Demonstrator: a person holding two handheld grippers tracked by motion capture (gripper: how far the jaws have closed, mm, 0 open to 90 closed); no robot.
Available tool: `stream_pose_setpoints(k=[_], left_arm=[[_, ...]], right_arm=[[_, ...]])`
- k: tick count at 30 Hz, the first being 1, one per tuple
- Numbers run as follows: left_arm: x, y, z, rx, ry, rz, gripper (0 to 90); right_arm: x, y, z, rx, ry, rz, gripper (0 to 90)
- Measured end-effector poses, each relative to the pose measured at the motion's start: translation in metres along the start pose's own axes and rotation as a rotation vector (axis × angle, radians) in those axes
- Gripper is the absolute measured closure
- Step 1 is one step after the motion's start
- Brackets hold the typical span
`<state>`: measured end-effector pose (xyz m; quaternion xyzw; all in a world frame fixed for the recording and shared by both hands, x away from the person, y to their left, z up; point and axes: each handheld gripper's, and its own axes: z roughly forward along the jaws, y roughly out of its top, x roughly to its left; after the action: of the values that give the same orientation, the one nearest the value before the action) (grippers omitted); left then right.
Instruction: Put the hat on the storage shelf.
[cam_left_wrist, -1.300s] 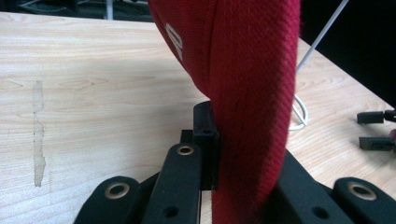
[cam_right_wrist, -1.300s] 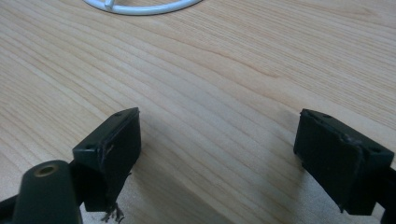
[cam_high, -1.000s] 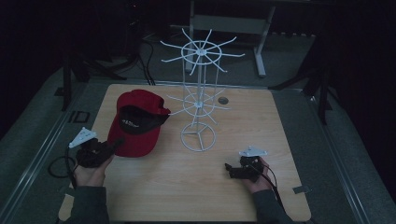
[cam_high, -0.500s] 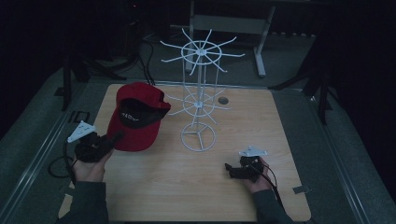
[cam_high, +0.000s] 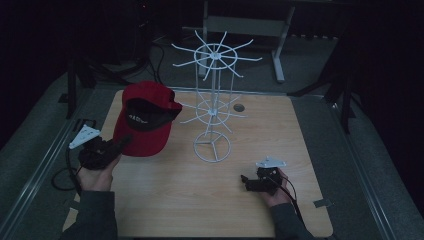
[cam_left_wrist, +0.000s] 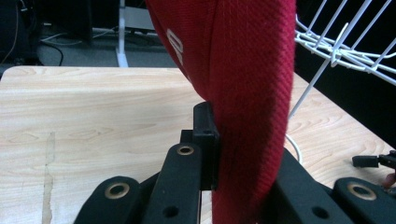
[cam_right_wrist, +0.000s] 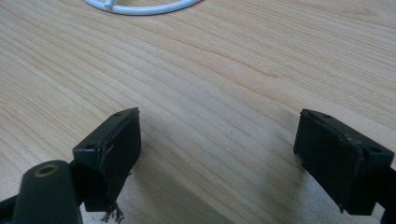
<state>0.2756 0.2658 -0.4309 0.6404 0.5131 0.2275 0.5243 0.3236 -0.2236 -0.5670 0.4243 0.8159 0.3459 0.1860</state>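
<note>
Over at the table's (cam_high: 300, 130) left side, the left tool (cam_high: 120, 145) is clamped on the brim of a red cap (cam_high: 145, 120), holding it up beside the white wire rack (cam_high: 214, 100). Meanwhile the right tool (cam_high: 245, 181) rests low on the wood near the front right, its 2 jaws spread wide with nothing between them.

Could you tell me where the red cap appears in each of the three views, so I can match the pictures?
High view: the red cap is left of centre, its brim held by the left gripper.
Left gripper view: it hangs top centre to bottom centre, clamped between the jaws.
Right gripper view: wooden table between open jaws, no cap.
Shared landmark: the white wire rack, at upper right in the left gripper view, its base ring at top in the right gripper view.
</note>
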Motion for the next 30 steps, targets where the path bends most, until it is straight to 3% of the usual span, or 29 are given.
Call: stream_pose_setpoints(k=[18,30], left_arm=[[-0.006,0.022,0.0,-0.026,0.013,0.027,85.4],[-0.001,0.04,-0.01,-0.096,0.033,0.007,85.4]], right_arm=[[0.0,0.0,0.0,0.0,0.0,-0.001,14.7],[0.0,0.0,0.0,0.0,-0.001,0.002,14.7]])
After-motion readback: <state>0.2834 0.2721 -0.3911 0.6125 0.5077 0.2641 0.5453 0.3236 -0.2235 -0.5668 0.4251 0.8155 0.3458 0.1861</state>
